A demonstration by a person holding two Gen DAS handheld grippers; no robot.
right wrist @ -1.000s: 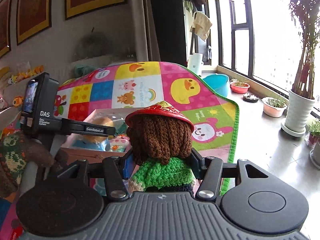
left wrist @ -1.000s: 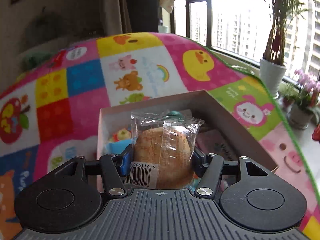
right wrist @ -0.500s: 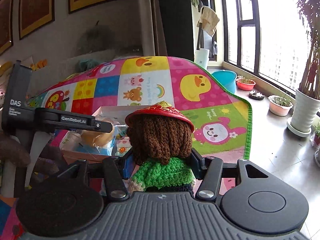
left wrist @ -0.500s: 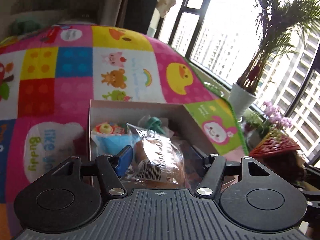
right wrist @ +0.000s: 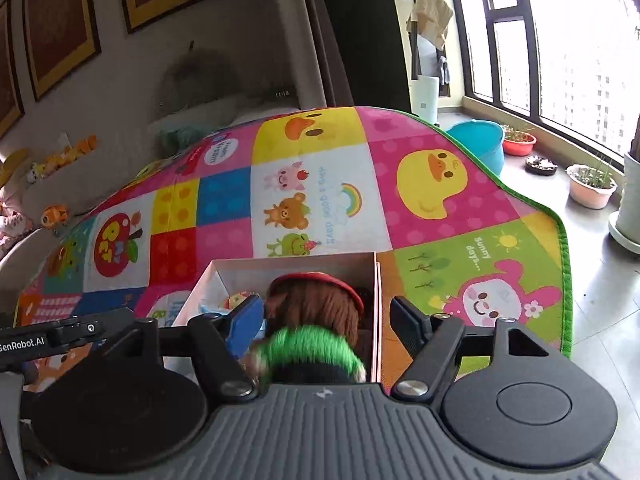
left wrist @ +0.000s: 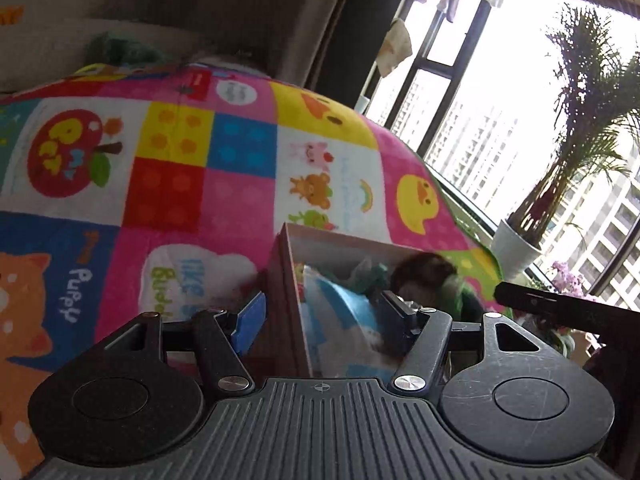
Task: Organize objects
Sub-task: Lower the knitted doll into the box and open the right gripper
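A pink cardboard box [right wrist: 288,266] sits on the colourful play mat [right wrist: 320,184], with several toys and packets inside. My right gripper [right wrist: 326,316] is open over the box; the crochet doll [right wrist: 316,320] with red hat, brown hair and green top lies blurred between the spread fingers, touching neither. My left gripper [left wrist: 324,314] is open and empty, straddling the box's left wall [left wrist: 294,300]. The doll also shows in the left wrist view [left wrist: 428,276] inside the box, beside a blue packet [left wrist: 344,308].
Potted plants [right wrist: 592,184] and a teal basin [right wrist: 480,140] stand on the tiled floor by the window at right. A white planter with a palm [left wrist: 516,248] is near the mat's edge. The right gripper's arm [left wrist: 560,304] crosses the left view.
My left gripper has let go of the wrapped bun and moved left over the box wall. My right gripper has opened over the box and let go of the doll, which has dropped lower.
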